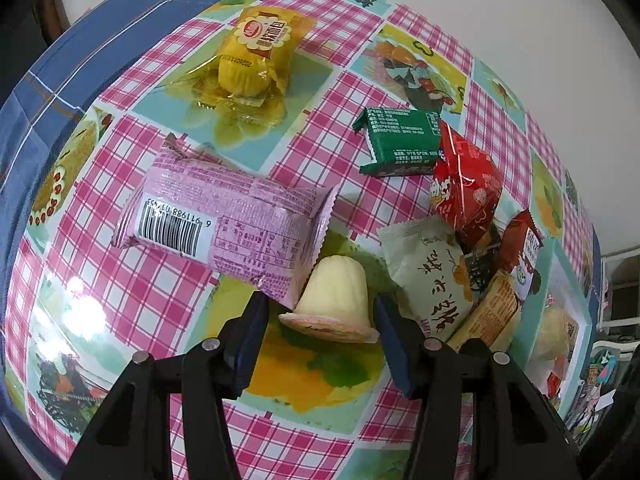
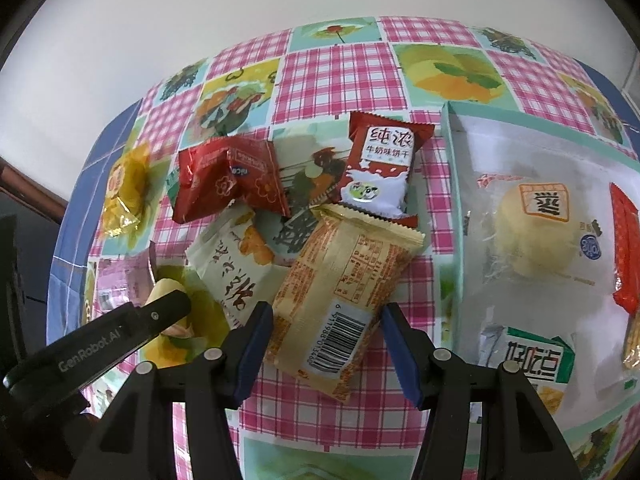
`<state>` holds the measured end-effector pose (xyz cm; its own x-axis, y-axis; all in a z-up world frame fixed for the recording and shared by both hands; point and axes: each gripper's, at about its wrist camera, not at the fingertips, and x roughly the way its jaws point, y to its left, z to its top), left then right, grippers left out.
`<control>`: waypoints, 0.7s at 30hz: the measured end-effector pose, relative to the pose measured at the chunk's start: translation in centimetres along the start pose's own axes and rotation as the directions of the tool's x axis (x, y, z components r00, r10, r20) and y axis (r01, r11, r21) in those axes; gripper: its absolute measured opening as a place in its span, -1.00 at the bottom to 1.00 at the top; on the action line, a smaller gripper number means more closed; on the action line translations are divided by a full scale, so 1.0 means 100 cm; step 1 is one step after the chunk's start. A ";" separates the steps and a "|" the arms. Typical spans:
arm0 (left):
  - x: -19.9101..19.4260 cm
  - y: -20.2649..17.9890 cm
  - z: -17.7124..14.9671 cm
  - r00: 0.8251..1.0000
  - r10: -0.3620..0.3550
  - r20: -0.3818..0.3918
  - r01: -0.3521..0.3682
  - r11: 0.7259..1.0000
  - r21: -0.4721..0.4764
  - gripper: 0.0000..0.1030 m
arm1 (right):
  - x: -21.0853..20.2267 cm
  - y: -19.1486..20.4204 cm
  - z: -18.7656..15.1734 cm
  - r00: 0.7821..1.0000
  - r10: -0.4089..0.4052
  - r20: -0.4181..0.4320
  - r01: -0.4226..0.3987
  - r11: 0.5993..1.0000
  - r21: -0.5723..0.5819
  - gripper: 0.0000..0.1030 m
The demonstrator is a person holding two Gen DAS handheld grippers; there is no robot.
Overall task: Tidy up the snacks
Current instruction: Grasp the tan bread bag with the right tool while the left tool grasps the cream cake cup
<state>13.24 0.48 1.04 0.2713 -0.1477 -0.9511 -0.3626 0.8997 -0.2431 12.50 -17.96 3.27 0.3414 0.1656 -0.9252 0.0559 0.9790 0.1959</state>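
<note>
A pale yellow jelly cup (image 1: 334,292) lies on its side on the checked tablecloth. My left gripper (image 1: 320,302) is shut on it, a pad at each side of its lid. One of its fingers (image 2: 160,314) shows across the cup (image 2: 166,286) in the right wrist view. My right gripper (image 2: 328,309) is shut on a tan-and-orange barcode packet (image 2: 344,272), which fills the gap between the pads. That packet leans on the snack pile. To the right lies a teal-rimmed box (image 2: 454,184) holding a wrapped round pastry (image 2: 532,232) and a green-and-white packet (image 2: 536,356).
A pink packet (image 1: 228,216) touches the cup's left side. A yellow bun packet (image 1: 248,60), a green packet (image 1: 400,140), a red packet (image 1: 464,184) and a pale packet (image 1: 432,276) lie around. A red milk-biscuit packet (image 2: 380,164) sits behind the pile. Blue cloth (image 1: 80,60) marks the left edge.
</note>
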 end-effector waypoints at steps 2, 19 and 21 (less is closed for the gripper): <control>0.002 -0.004 0.000 1.000 0.010 0.000 -0.010 1.000 0.010 0.08 | 0.005 0.001 0.000 1.000 -0.013 -0.005 0.013 1.000 -0.005 0.17; 0.012 -0.037 -0.008 0.996 0.094 0.002 -0.093 0.991 0.093 0.05 | 0.021 0.021 -0.004 0.986 -0.165 -0.012 0.163 0.978 -0.127 0.31; 0.013 -0.040 -0.010 0.995 0.103 0.003 -0.103 0.989 0.105 0.05 | 0.021 0.020 -0.004 0.987 -0.162 -0.017 0.159 0.980 -0.120 0.31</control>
<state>14.17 -3.71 0.55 0.2350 -0.0528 -0.9706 -0.2930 0.9482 -0.1225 12.91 -15.64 1.60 0.3117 0.0069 -0.9502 -0.0040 1.0000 0.0059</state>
